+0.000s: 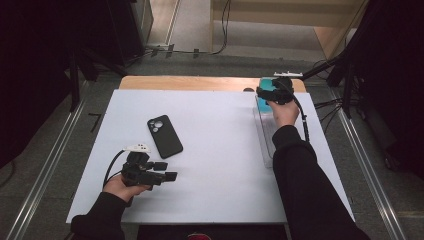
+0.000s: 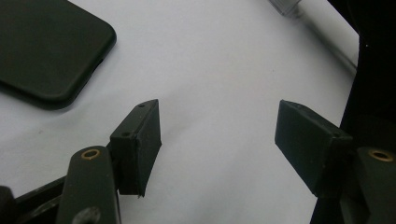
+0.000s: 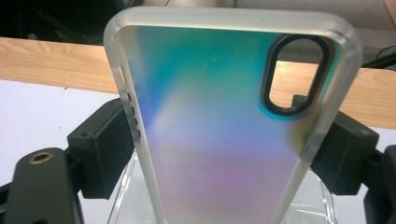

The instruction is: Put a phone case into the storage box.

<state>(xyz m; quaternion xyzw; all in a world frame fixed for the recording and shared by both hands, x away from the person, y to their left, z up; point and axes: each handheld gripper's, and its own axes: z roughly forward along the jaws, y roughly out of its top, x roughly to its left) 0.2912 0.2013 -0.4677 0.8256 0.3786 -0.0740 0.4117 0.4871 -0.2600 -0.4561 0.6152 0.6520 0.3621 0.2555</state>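
A black phone (image 1: 164,136) lies camera side up on the white table (image 1: 225,165), left of the middle. My left gripper (image 1: 166,170) hovers just in front of it, open, with nothing between its jaws (image 2: 219,140); the phone's corner (image 2: 46,51) sits off to their upper left. At the far right, my right gripper (image 1: 272,92) is shut on an iridescent teal phone case (image 1: 265,88). In the right gripper view the case (image 3: 219,93) stands upright with a frosted rim and an oval camera cutout, and the pads (image 3: 105,149) press its two long edges.
A long clear plastic box (image 1: 265,142) lies along the table's right side, under the held case (image 3: 123,200). A wooden strip (image 1: 190,82) borders the far edge. Cables and dark stands lie on the floor beyond.
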